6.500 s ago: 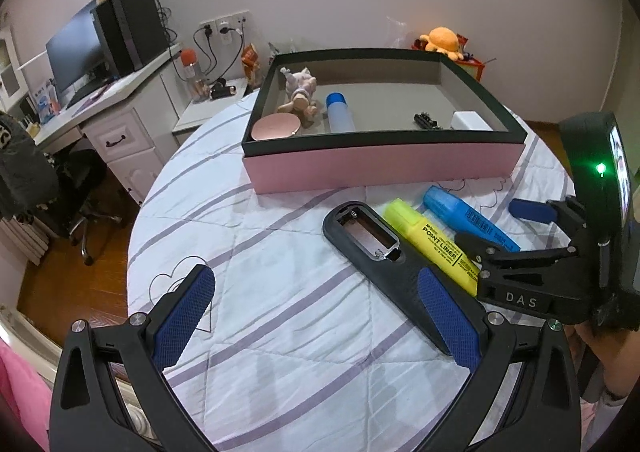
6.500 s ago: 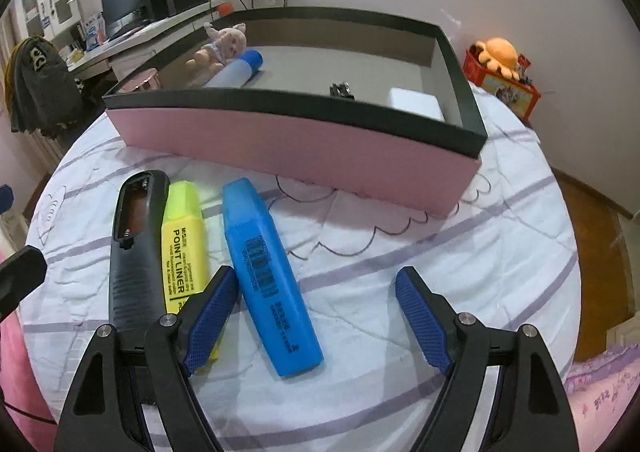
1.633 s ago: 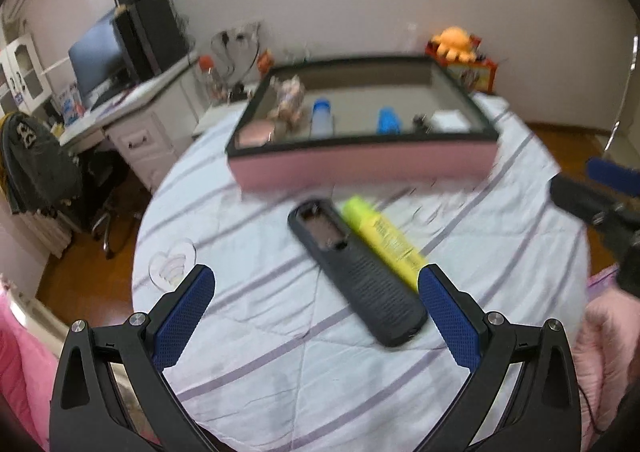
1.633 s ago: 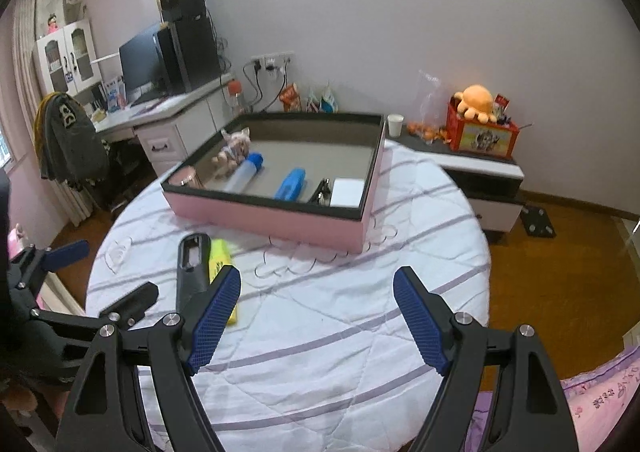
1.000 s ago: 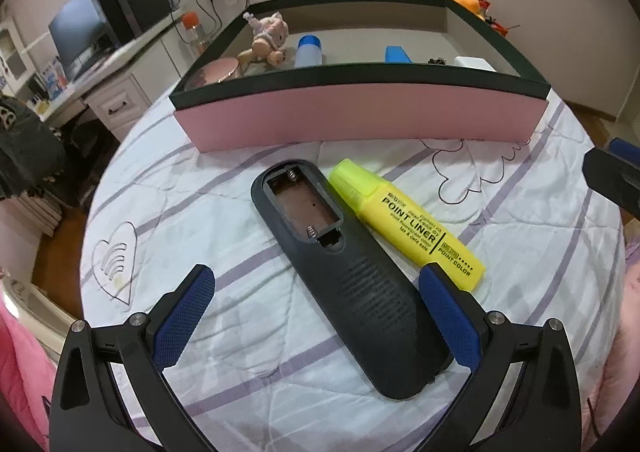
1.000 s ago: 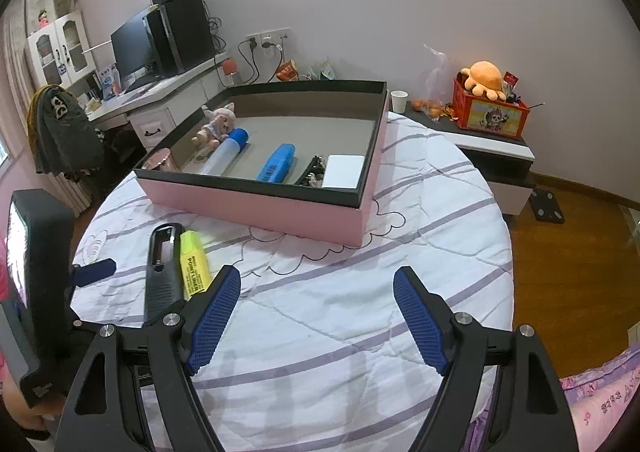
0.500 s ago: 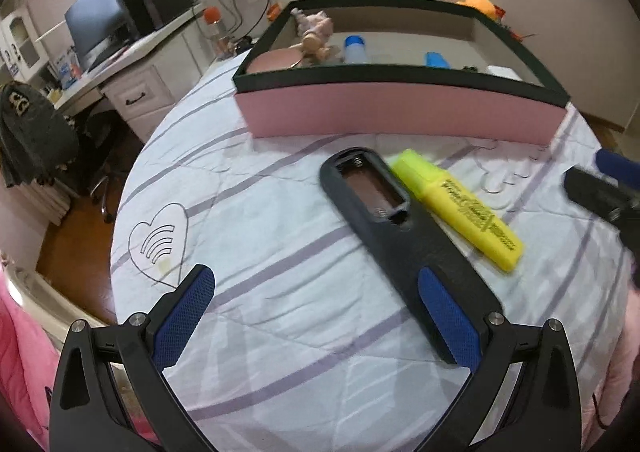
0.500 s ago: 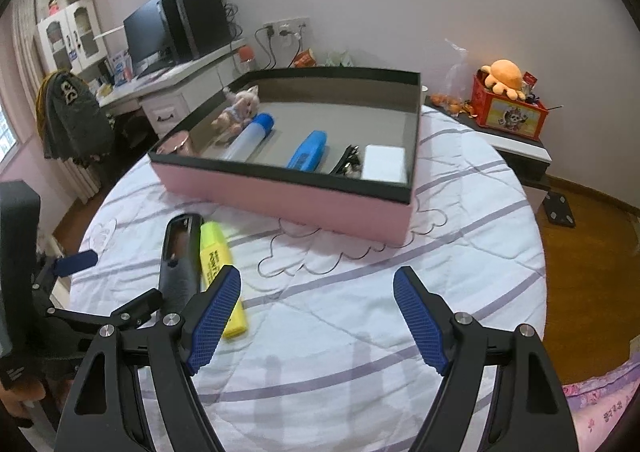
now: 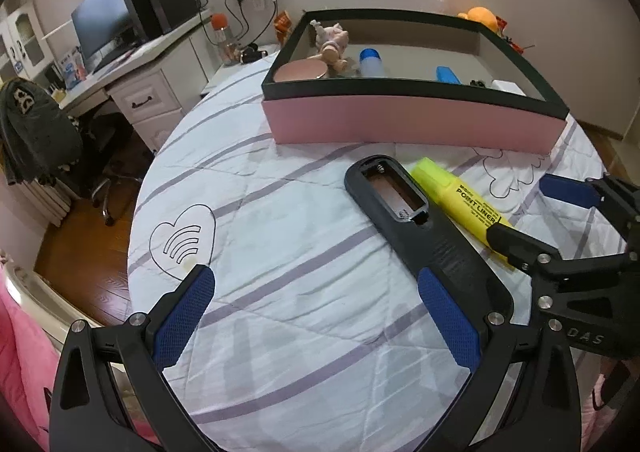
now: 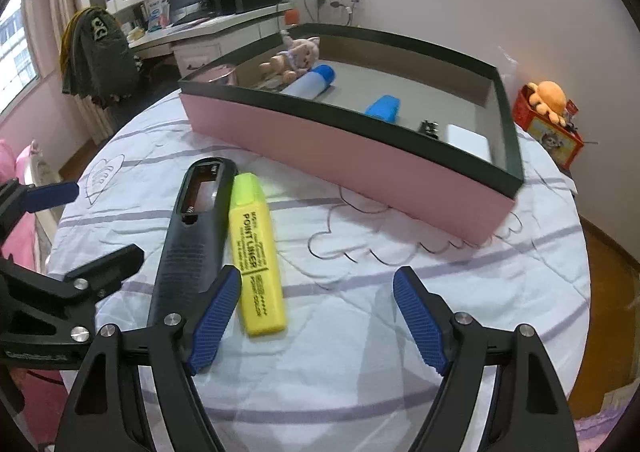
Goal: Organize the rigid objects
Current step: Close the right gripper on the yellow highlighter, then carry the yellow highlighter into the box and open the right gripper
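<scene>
A yellow highlighter (image 10: 256, 256) lies on the striped tablecloth beside a black remote (image 10: 192, 236) whose battery bay is uncovered. My right gripper (image 10: 318, 292) is open just over the highlighter's near end, its left finger above the seam between highlighter and remote; nothing is gripped. In the left wrist view, my left gripper (image 9: 316, 292) is open over bare cloth, its right finger above the remote's (image 9: 420, 228) near end. The highlighter (image 9: 460, 208) lies right of it, with the right gripper (image 9: 528, 212) at its lower end. Behind stands the pink box (image 10: 360, 172) with a blue highlighter (image 10: 384, 108) inside.
The box (image 9: 400, 124) also holds a doll (image 9: 332, 44), a blue-capped bottle (image 9: 370, 62), a round pink case (image 9: 300, 70), a small black piece and a white block (image 10: 468, 142). The round table's edge drops to wooden floor; a desk with a monitor (image 9: 108, 28) stands at the left.
The blue highlighter that lay on the cloth 6.5 s ago is now in the box. Over the last second my right gripper came down and closer to the yellow highlighter.
</scene>
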`<action>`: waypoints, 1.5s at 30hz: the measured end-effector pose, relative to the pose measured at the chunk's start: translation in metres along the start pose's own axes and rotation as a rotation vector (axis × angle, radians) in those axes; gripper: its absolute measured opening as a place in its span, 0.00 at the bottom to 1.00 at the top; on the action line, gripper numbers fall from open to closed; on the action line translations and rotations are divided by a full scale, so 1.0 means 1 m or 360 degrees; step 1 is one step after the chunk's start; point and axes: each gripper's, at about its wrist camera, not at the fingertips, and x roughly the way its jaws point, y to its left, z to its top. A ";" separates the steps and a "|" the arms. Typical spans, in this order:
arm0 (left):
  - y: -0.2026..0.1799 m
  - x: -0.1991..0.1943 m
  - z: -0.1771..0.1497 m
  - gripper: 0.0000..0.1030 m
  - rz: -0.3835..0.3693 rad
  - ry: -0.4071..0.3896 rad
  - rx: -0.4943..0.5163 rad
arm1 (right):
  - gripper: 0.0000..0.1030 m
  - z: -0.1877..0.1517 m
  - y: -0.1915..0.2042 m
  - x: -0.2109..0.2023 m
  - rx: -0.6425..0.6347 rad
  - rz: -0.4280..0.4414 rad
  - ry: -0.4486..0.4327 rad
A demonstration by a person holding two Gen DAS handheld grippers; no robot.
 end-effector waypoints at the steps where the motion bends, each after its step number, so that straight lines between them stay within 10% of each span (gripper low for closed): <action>1: 0.002 -0.001 0.000 1.00 0.0007 -0.0011 -0.0004 | 0.78 0.001 0.001 0.001 -0.0010 0.0004 0.0002; 4: 0.009 -0.001 0.000 1.00 -0.0009 -0.0019 -0.0023 | 0.77 0.005 0.007 0.008 -0.0041 0.0034 0.0012; 14: 0.020 0.006 0.001 1.00 -0.0082 -0.0013 -0.0050 | 0.26 0.014 0.025 0.023 -0.0157 0.0094 0.0065; 32: 0.028 -0.014 0.049 1.00 -0.0315 -0.0232 -0.0093 | 0.26 0.065 -0.011 -0.049 0.0209 0.0102 -0.0223; 45: 0.047 0.015 0.092 1.00 -0.0330 -0.0274 -0.0162 | 0.26 0.126 -0.033 0.044 0.0544 0.0063 -0.0086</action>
